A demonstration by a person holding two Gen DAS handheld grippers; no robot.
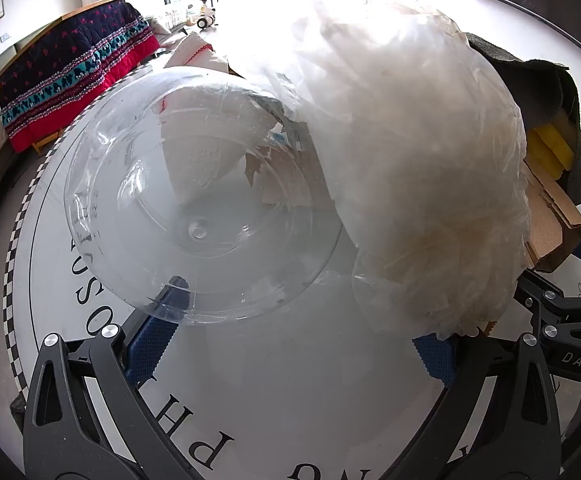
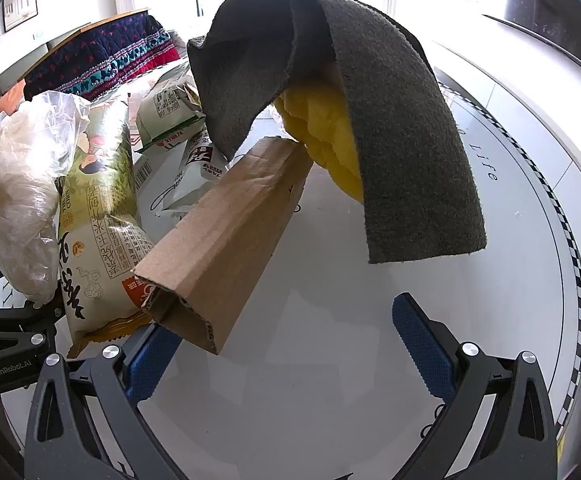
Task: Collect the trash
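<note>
Trash lies on a round white table (image 1: 250,400). In the left wrist view a clear plastic lid (image 1: 202,200) lies flat and a crumpled clear plastic bag (image 1: 410,160) bulges right of it. My left gripper (image 1: 290,340) is open, its left blue pad under the lid's near edge, its right pad by the bag. In the right wrist view a folded cardboard piece (image 2: 226,236) rests over the left finger of my open right gripper (image 2: 286,344). A grey felt sheet (image 2: 390,120) drapes over a yellow sponge (image 2: 326,132). Snack wrappers (image 2: 98,208) lie at left.
The plastic bag shows in the right wrist view (image 2: 14,200) at far left, beside the other gripper. A patterned blanket (image 1: 78,80) hangs over furniture beyond the table. The table's checkered rim (image 2: 570,240) curves along the right. Bright windows are behind.
</note>
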